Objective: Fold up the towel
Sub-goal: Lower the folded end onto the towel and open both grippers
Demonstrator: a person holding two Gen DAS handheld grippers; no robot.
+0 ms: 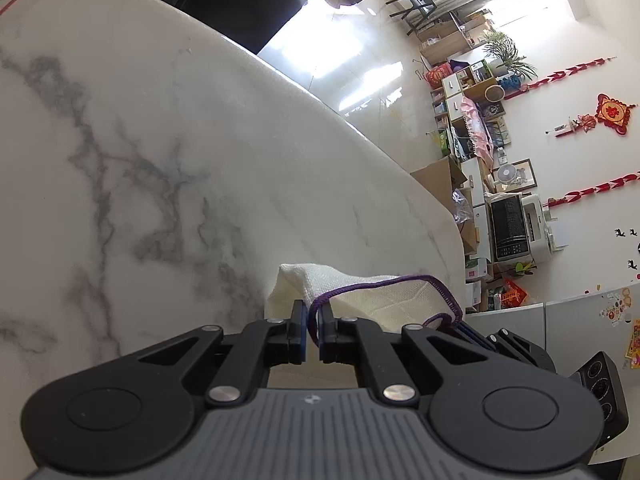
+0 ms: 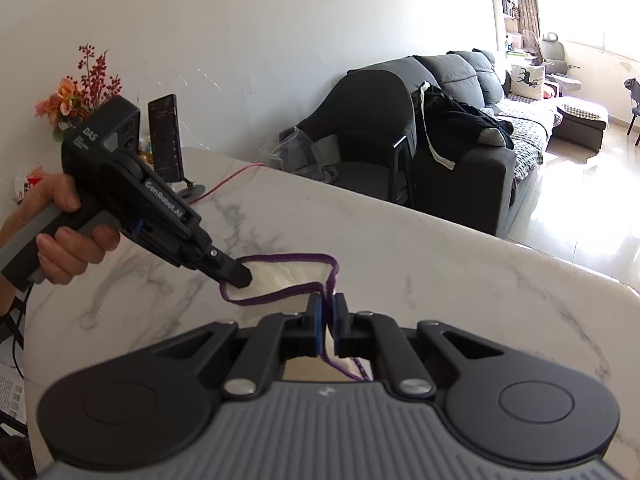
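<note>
A broad white marble table (image 1: 140,160) with grey veining filled most of both views, its surface polished and smooth, its far edge running in a long rounded curve. Wide bare stone lay ahead and to the left in the left wrist view, while the rim curved close past the cloth on the right. Beyond the edge in the right wrist view stood a dark fabric sofa (image 2: 460,128), and near the wall a phone on a stand (image 2: 166,140) with a thin red cable (image 2: 228,182) trailing across the stone.

The towel (image 1: 360,296) was small, cream, and waffle-textured, bordered by a purple stitched hem (image 1: 416,279). It was held up off the table between the two tools, sagging in a soft bunched fold.

The left gripper (image 1: 314,320), black with blue pads, was closed nearly together on the purple hem at one corner. The right gripper (image 2: 328,308) was likewise pinched almost shut on the hem at the other corner, cloth and purple cord passing between its fingers. The left hand (image 2: 68,236) wrapped the grey handle.
</note>
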